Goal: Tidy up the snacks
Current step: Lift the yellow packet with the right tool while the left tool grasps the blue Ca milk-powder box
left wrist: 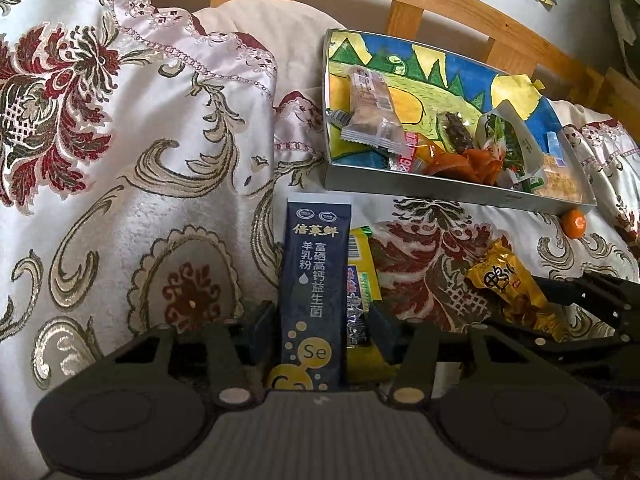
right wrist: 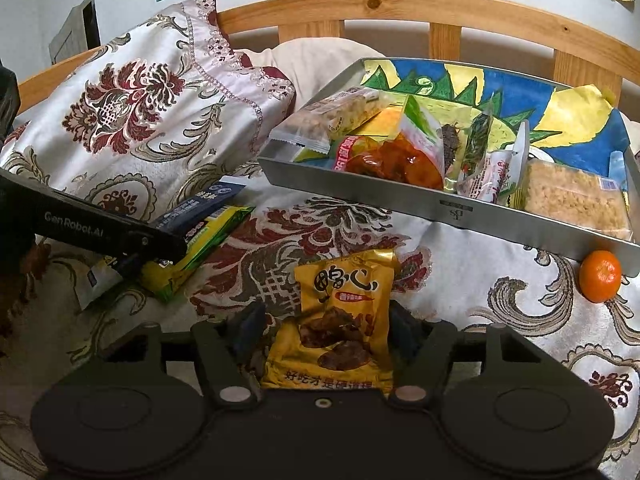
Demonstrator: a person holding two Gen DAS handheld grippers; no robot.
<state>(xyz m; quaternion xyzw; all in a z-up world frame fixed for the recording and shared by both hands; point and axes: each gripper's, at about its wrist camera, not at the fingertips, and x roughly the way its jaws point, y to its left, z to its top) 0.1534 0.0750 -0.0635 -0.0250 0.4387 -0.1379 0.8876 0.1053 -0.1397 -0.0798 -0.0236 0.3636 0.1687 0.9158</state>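
A dark blue sachet (left wrist: 314, 280) and a yellow-green packet (left wrist: 362, 280) lie side by side on the bedspread. My left gripper (left wrist: 320, 322) is shut on the pair, one pad against each outer edge. The right wrist view shows this gripper (right wrist: 160, 244) from the side, over the same sachet (right wrist: 200, 208) and packet (right wrist: 200, 240). My right gripper (right wrist: 326, 328) is shut on a yellow snack pouch (right wrist: 340, 320), which also shows in the left wrist view (left wrist: 508, 292). Behind them, a metal tray (right wrist: 400, 204) lined with a colourful drawing holds several snack packets.
A small orange (right wrist: 600, 276) rests against the tray's near right corner. A large floral pillow (right wrist: 140, 112) is propped at the left against the wooden headboard (right wrist: 400, 4). The patterned bedspread (right wrist: 480, 300) lies under everything.
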